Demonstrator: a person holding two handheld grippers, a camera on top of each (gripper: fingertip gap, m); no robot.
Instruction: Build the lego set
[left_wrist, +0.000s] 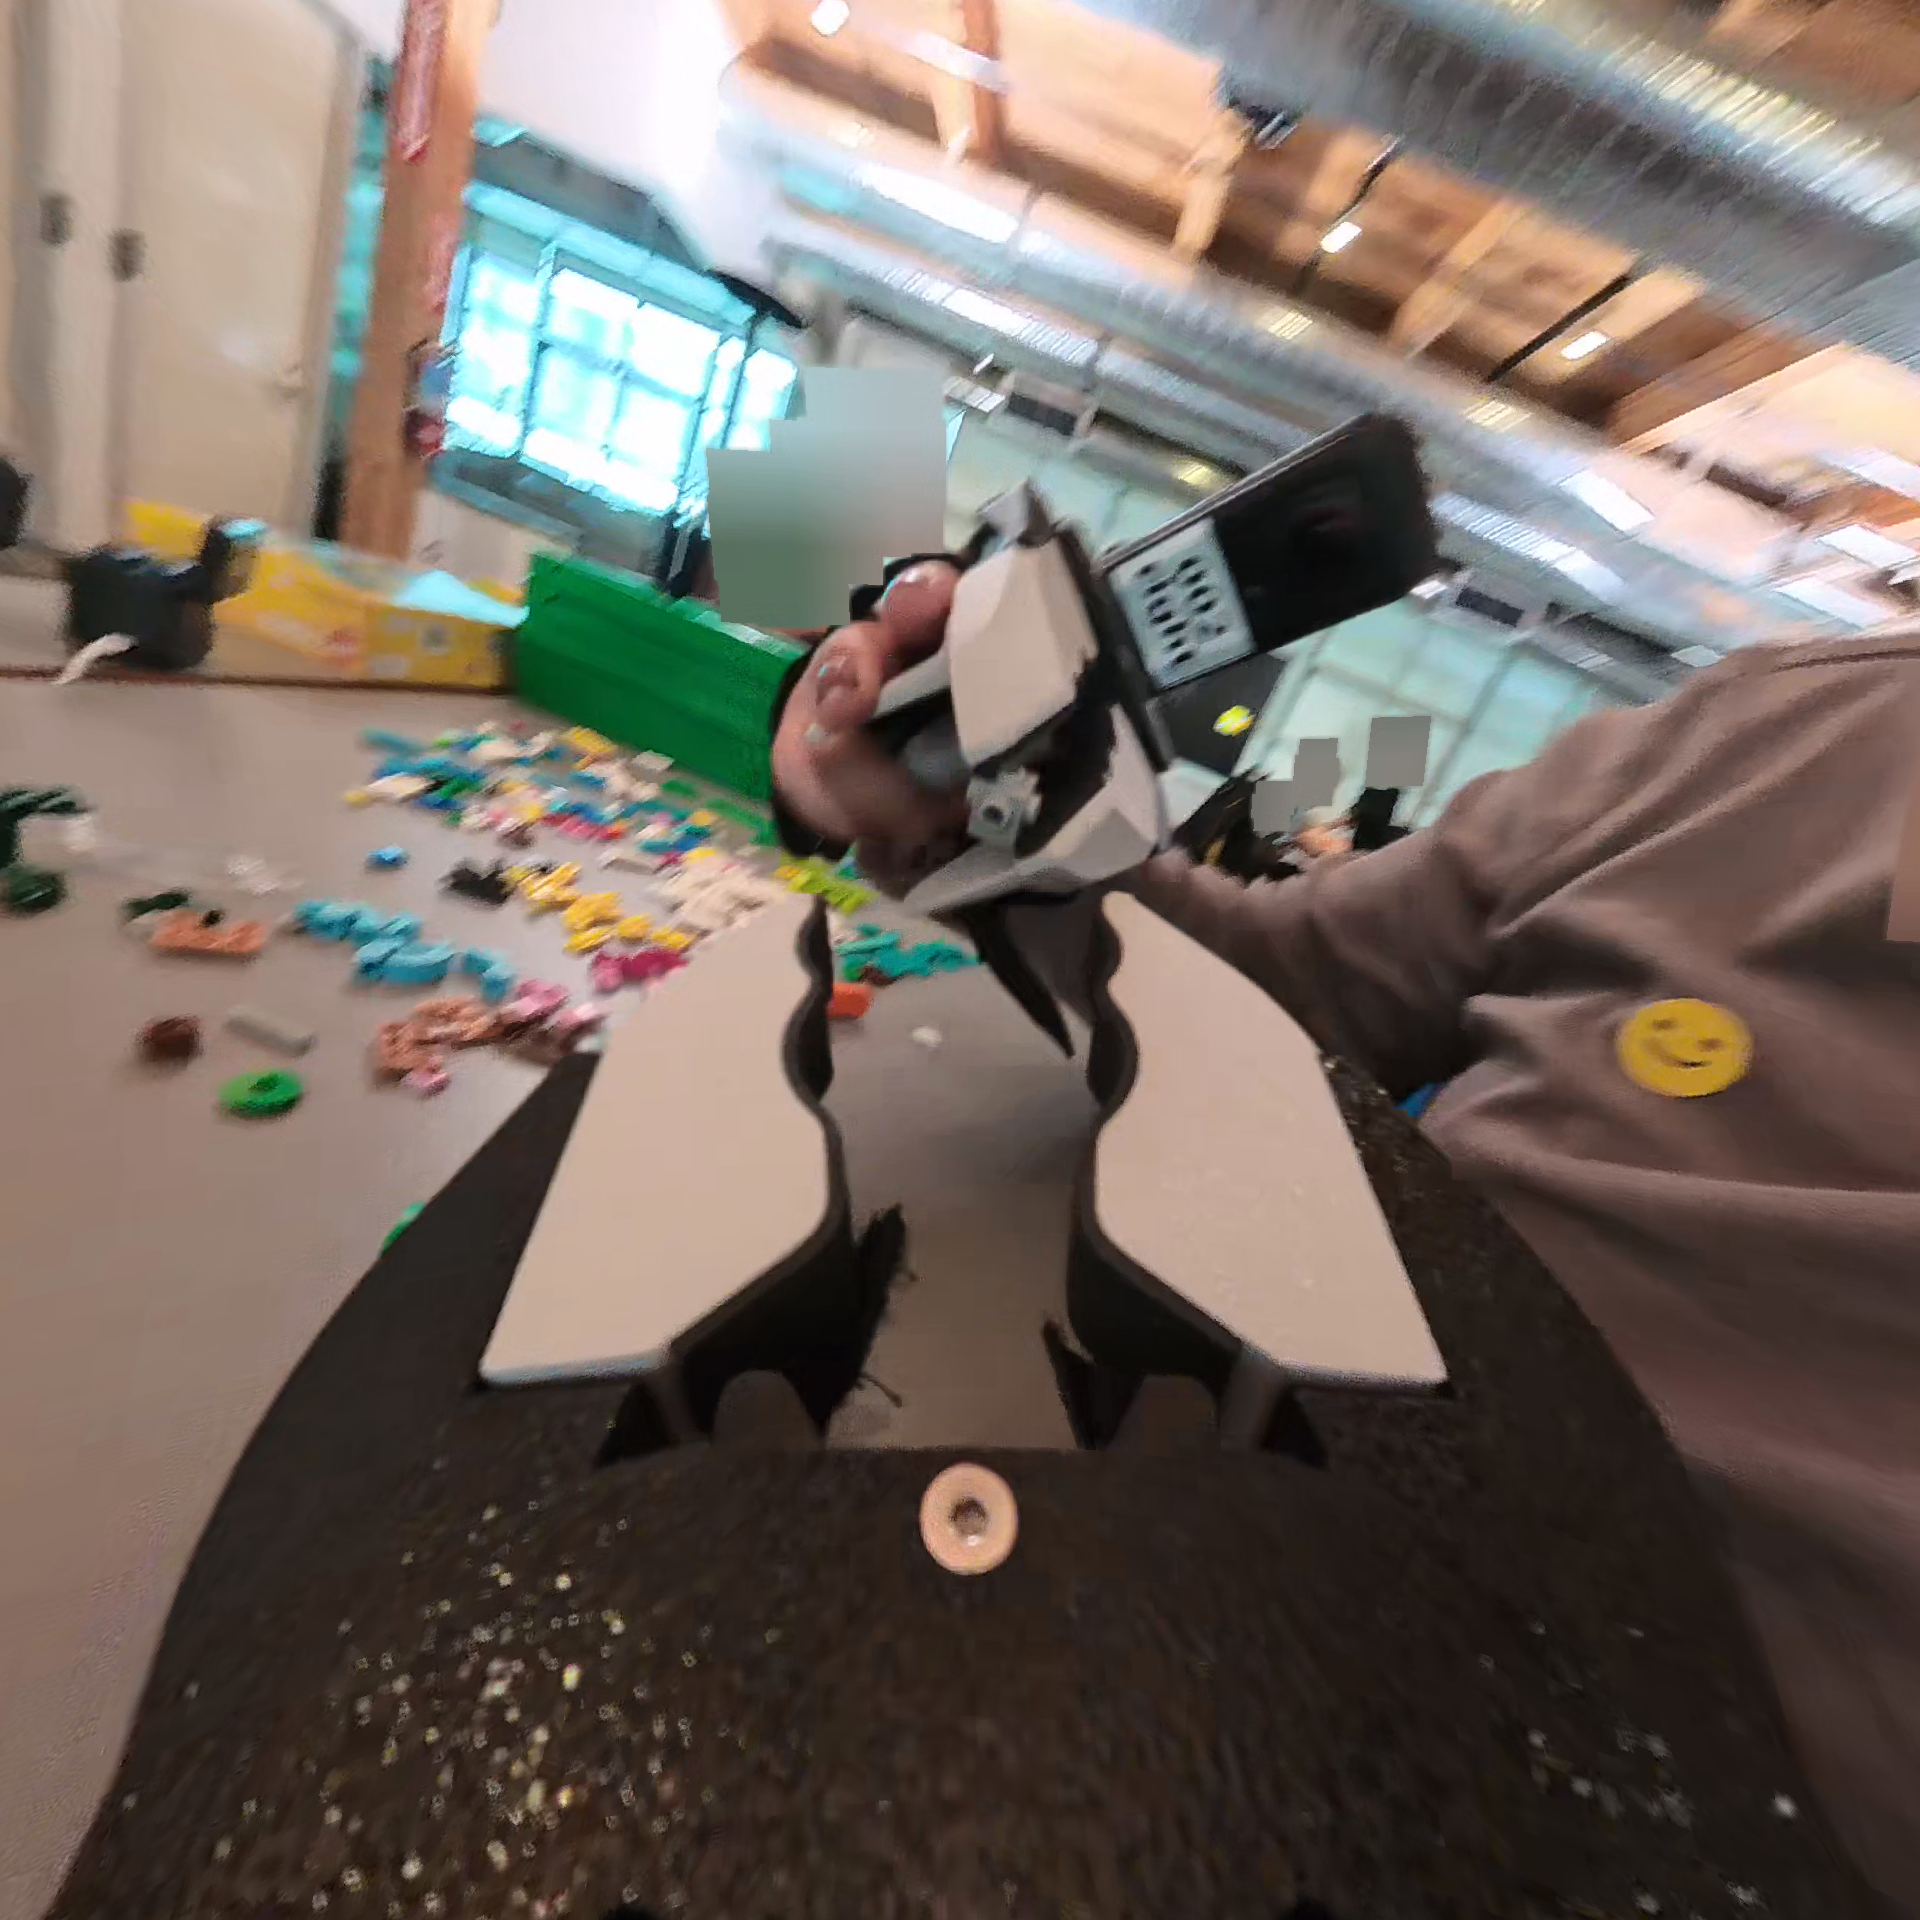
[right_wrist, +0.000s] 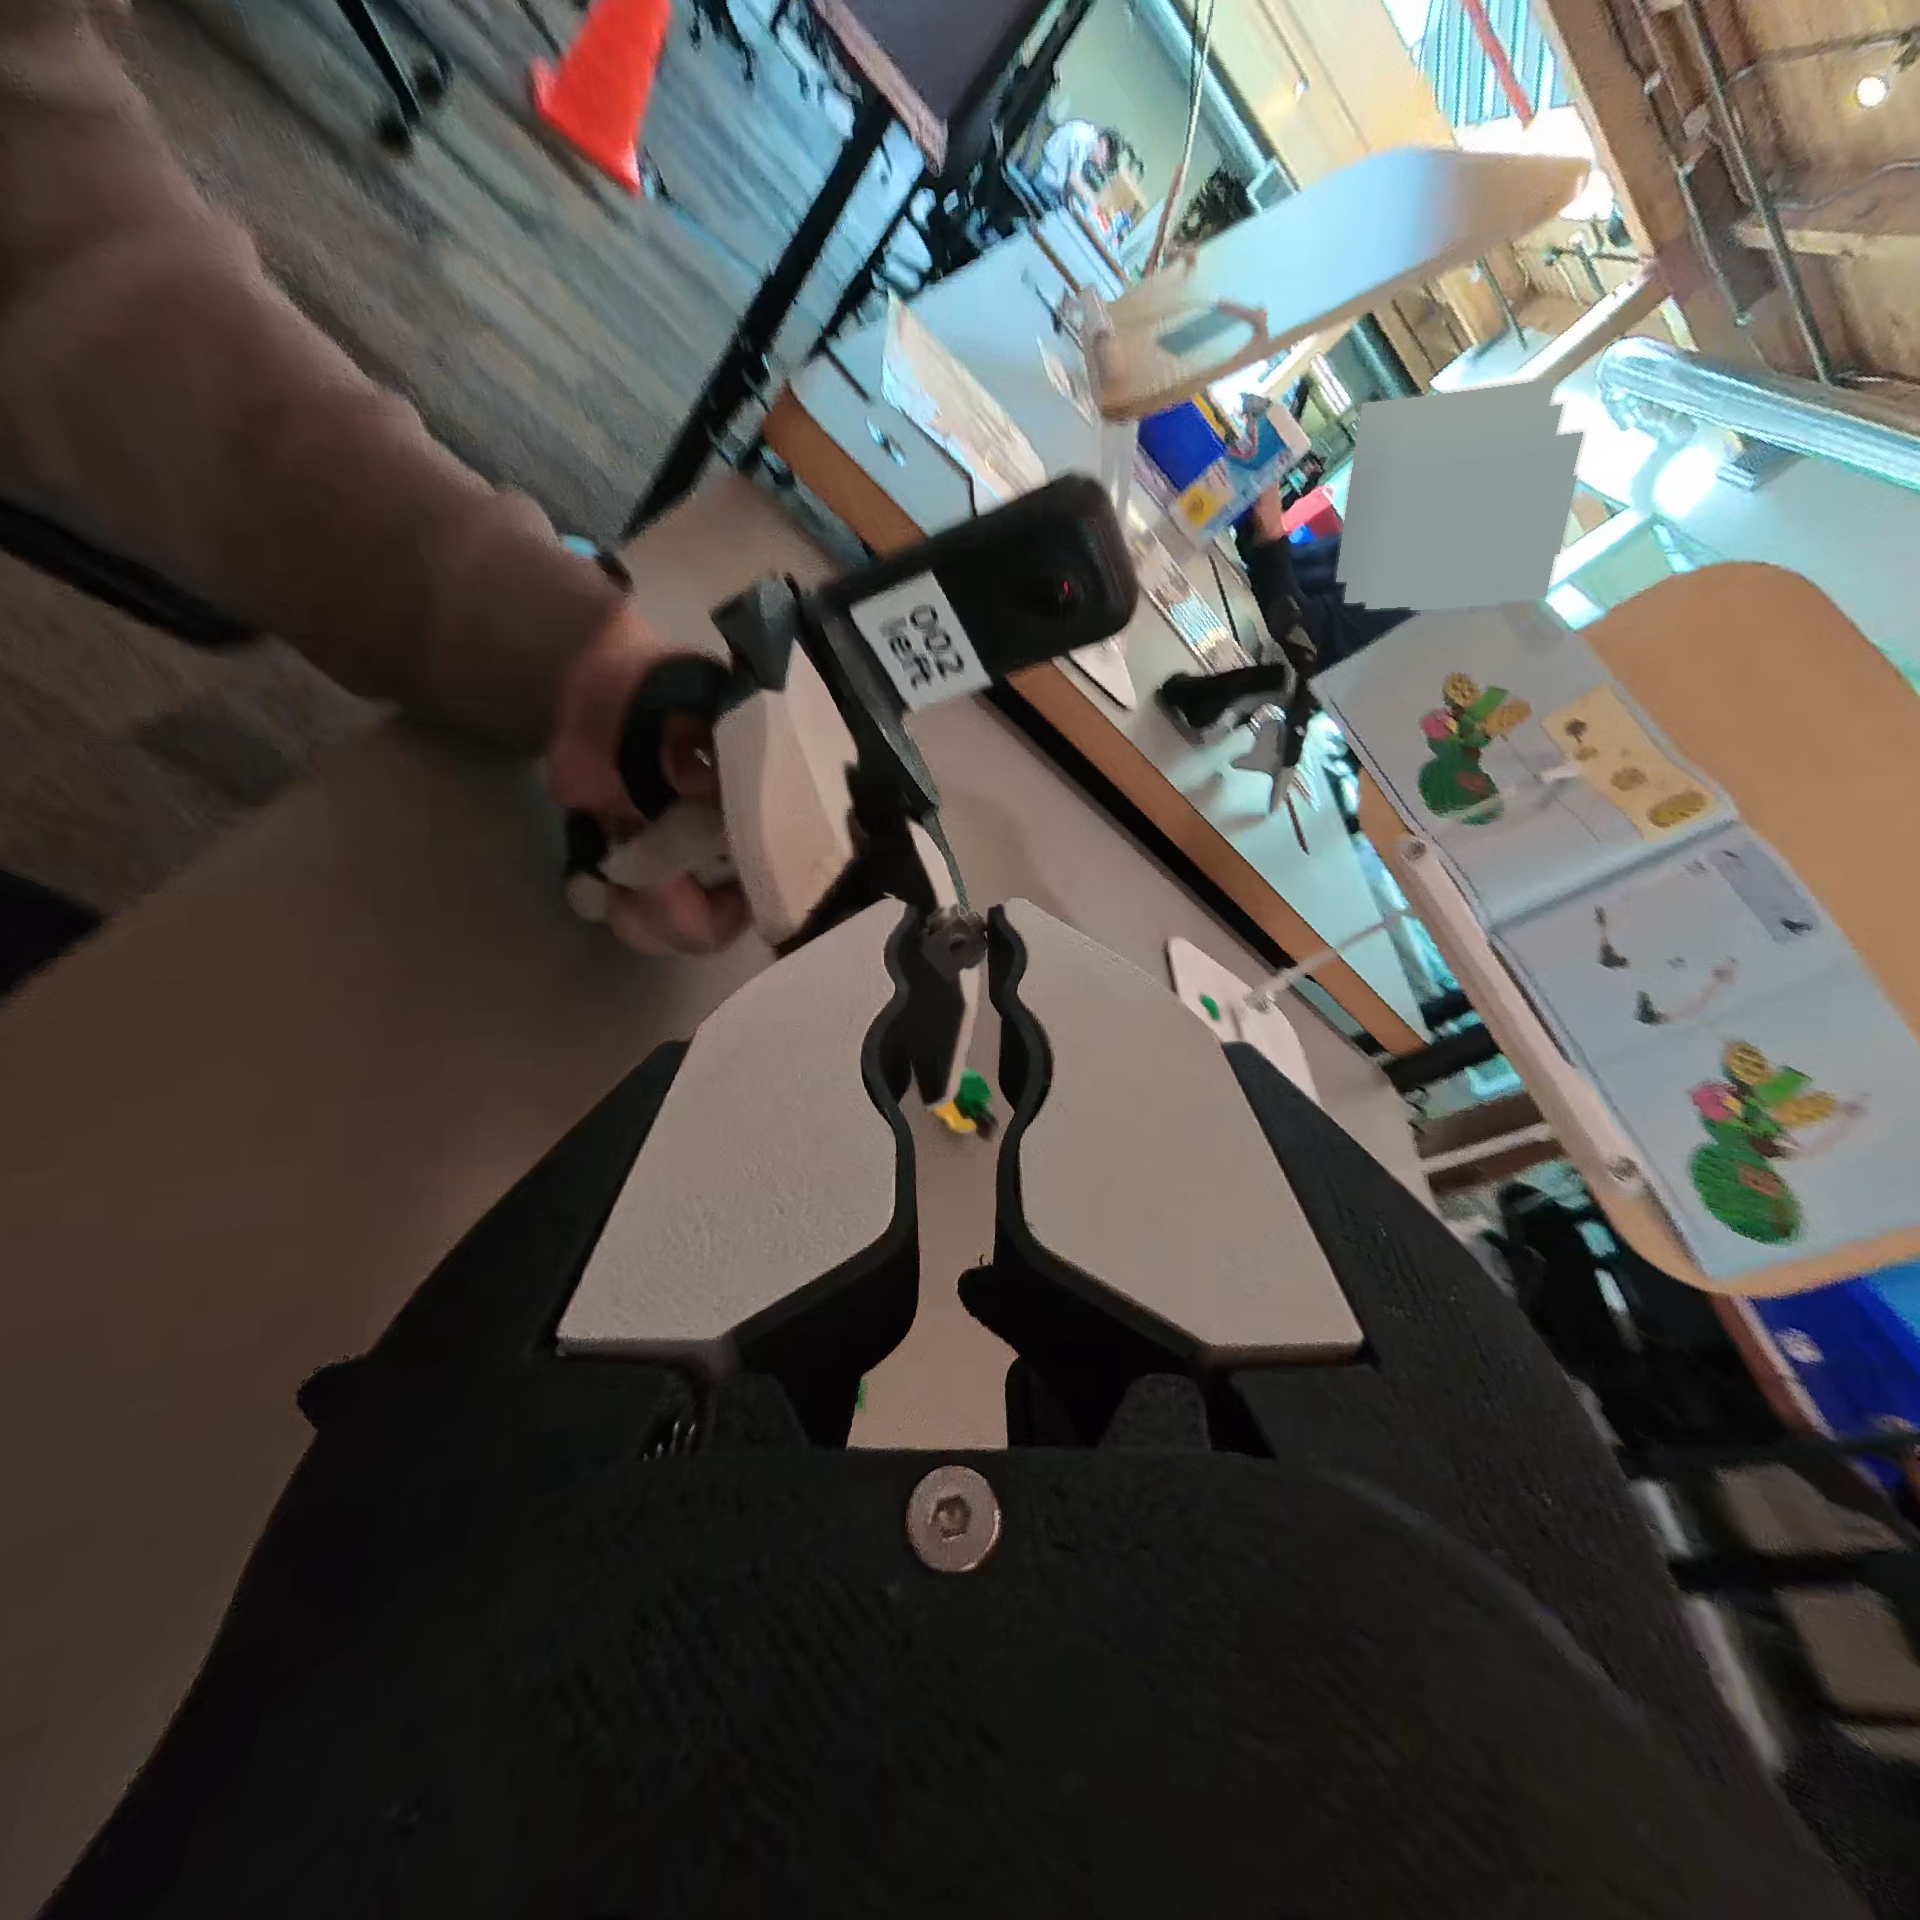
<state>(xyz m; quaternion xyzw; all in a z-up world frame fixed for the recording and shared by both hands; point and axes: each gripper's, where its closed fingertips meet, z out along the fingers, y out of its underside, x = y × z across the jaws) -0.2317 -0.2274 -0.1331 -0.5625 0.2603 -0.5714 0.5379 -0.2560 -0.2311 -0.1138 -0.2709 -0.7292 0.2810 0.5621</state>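
1. Hovering above the worktop (left_wrist: 156, 1195), the left tool (left_wrist: 961, 914) had its fingers spread wide, and nothing showed between them.
2. The right tool (right_wrist: 954, 920) had its fingers drawn in to a narrow gap. A small grey part sat at the tips, but I could not tell whether it was gripped or belonged to the other tool behind.
3. The loose lego pieces (left_wrist: 540, 831) lay scattered on the worktop in rough colour groups, well apart from both tools, with a green box (left_wrist: 644, 655) behind them.
4. A small green and yellow piece (right_wrist: 964, 1103) showed in the gap of the right tool, at the tip of the left tool's far finger. Whether it was held there or lay on the worktop was unclear.
5. A pictured instruction sheet (right_wrist: 1621, 935) stood propped to the right.
6. Such pieces would probably be very light, stiff and smooth, so likely to slip or flick away under a skewed pinch.
7. The better hold seemed to be across two flat opposite sides, low on the piece, leaving the studs free for pressing down.
8. Small joined bits might pop apart if squeezed near the seam.
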